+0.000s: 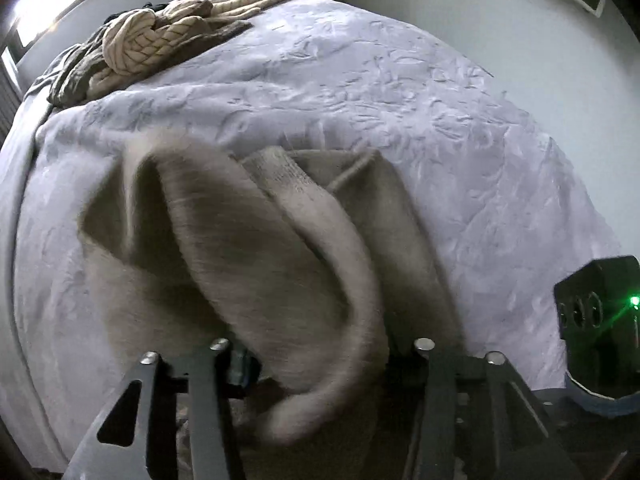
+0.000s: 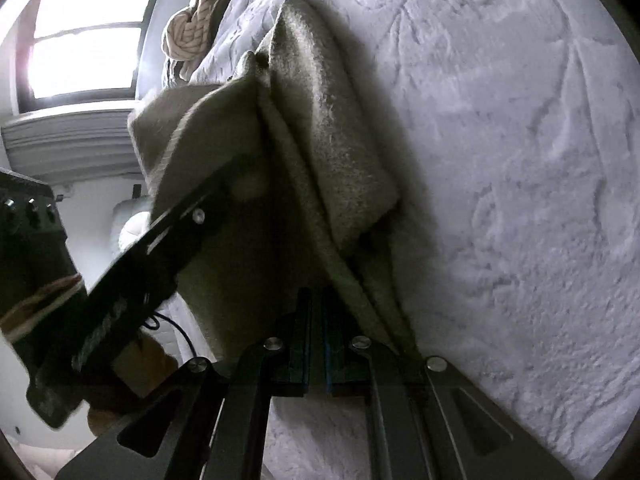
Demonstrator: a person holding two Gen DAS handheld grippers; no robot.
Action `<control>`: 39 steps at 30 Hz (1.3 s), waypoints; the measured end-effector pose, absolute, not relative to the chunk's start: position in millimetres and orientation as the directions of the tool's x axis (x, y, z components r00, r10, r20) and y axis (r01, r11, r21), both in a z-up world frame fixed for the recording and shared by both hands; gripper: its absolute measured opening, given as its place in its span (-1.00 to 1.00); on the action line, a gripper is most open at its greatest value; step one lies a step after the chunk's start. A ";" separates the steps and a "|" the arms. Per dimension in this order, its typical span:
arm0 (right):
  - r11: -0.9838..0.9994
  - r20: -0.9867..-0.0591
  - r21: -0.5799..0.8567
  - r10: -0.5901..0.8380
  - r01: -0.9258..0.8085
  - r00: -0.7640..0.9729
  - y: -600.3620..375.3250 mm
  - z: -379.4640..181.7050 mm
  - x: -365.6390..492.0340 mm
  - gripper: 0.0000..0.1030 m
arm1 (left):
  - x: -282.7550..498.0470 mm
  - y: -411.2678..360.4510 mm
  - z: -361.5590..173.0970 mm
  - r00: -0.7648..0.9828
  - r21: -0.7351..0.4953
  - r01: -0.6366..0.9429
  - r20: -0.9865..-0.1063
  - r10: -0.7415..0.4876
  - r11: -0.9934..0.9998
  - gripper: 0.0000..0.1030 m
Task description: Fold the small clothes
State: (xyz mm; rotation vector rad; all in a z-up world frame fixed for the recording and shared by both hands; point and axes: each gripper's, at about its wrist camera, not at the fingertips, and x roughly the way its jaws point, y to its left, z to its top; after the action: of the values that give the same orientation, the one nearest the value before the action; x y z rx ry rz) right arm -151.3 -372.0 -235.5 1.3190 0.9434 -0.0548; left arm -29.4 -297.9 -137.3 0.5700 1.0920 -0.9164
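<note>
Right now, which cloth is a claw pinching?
The plain beige cloth: the right claw is shut on its edge. The striped clothes lie untouched in a heap at the bed's far end.

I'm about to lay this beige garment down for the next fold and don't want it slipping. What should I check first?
1. Right gripper jaws shut on the beige garment: ok; the cloth runs into the closed jaws.
2. Left gripper has a grip: not ok; its jaws stand apart, cloth draped between them.
3. Garment spread flat: not ok; it hangs bunched in folds.
4. Bare white bedspread beside the garment: ok.
5. Pile of other clothes well clear: ok, at the far edge.
</note>
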 end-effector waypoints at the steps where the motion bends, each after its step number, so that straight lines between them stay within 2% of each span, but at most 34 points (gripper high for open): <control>1: 0.296 -0.605 0.794 0.465 0.531 0.646 -368.2 -236.7 -151.2 -0.89 | -33.3 -299.2 -136.9 0.164 -0.039 0.858 -0.924 -0.345 0.512 -0.02; 3: 0.283 -0.599 0.798 0.467 0.531 0.650 -358.4 -238.4 -146.7 -0.88 | -41.3 -301.6 -133.3 0.171 -0.022 0.876 -0.920 -0.354 0.482 0.01; 4: 0.277 -0.595 0.801 0.470 0.531 0.652 -359.2 -238.8 -148.3 -0.88 | -43.7 -301.3 -129.6 0.173 -0.019 0.883 -0.916 -0.362 0.470 0.27; 6: 0.262 -0.587 0.806 0.470 0.531 0.659 -361.6 -239.2 -151.0 -0.88 | -49.5 -297.5 -116.9 0.188 -0.021 0.889 -0.894 -0.407 0.457 0.61; 9: 0.238 -0.569 0.818 0.461 0.523 0.681 -366.5 -238.1 -158.7 -0.88 | -49.8 -285.5 -96.0 0.188 -0.052 0.891 -0.862 -0.471 0.451 0.61; 13: 0.160 -0.502 0.860 0.429 0.484 0.751 -380.2 -234.8 -169.8 -0.86 | -33.5 -260.7 -80.5 0.211 -0.078 0.858 -0.847 -0.487 0.508 0.61; 14: 0.124 -0.476 0.874 0.419 0.470 0.774 -385.2 -235.4 -173.2 -0.79 | -24.3 -251.2 -79.0 0.227 -0.081 0.836 -0.848 -0.478 0.542 0.61; 16: 0.064 -0.432 0.892 0.406 0.447 0.805 -392.4 -233.4 -183.1 -0.48 | -5.7 -233.4 -78.0 0.251 -0.093 0.792 -0.851 -0.461 0.603 0.61; 18: -0.001 -0.372 0.914 0.392 0.405 0.841 -397.7 -235.8 -187.3 0.05 | 17.1 -213.0 -82.7 0.281 -0.093 0.733 -0.861 -0.424 0.674 0.61; 21: -0.058 -0.306 0.933 0.389 0.355 0.869 -406.1 -235.7 -188.4 0.09 | 50.6 -184.0 -97.2 0.290 -0.103 0.636 -0.886 -0.361 0.765 0.61; 23: -0.052 -0.307 0.933 0.397 0.355 0.865 -407.9 -231.5 -181.4 0.11 | 66.5 -164.4 -111.0 0.270 -0.126 0.579 -0.902 -0.336 0.806 0.61; 26: 0.013 -0.363 0.917 0.443 0.399 0.820 -412.4 -227.6 -163.3 0.11 | 74.7 -147.3 -132.1 0.235 -0.121 0.542 -0.928 -0.288 0.831 0.61; 29: 0.158 -0.484 0.868 0.473 0.470 0.736 -416.7 -217.3 -137.1 0.09 | 68.2 -144.0 -148.3 0.203 -0.122 0.553 -0.939 -0.276 0.824 0.61; 31: 0.294 -0.583 0.812 0.455 0.504 0.673 -410.2 -203.7 -124.9 -0.40 | 62.2 -143.0 -152.1 0.208 -0.118 0.560 -0.938 -0.277 0.820 0.61; 32: 0.328 -0.602 0.798 0.448 0.505 0.660 -409.5 -201.6 -124.9 -0.59 | 61.3 -142.4 -152.1 0.210 -0.119 0.559 -0.937 -0.279 0.820 0.61; 36: 0.420 -0.598 0.794 0.412 0.439 0.687 -403.3 -172.9 -115.6 -0.69 | 64.5 -138.9 -152.6 0.200 -0.132 0.558 -0.937 -0.287 0.819 0.61; 39: 0.433 -0.653 0.752 0.378 0.498 0.657 -407.4 -181.7 -123.9 -0.70 | 67.5 -136.5 -151.1 0.197 -0.126 0.576 -0.937 -0.287 0.808 0.61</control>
State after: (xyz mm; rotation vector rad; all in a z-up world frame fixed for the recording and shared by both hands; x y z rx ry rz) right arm -123.9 -407.4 -181.7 1.1649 0.9047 -0.0890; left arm 67.5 -136.5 -151.1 0.2767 1.2329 -0.6144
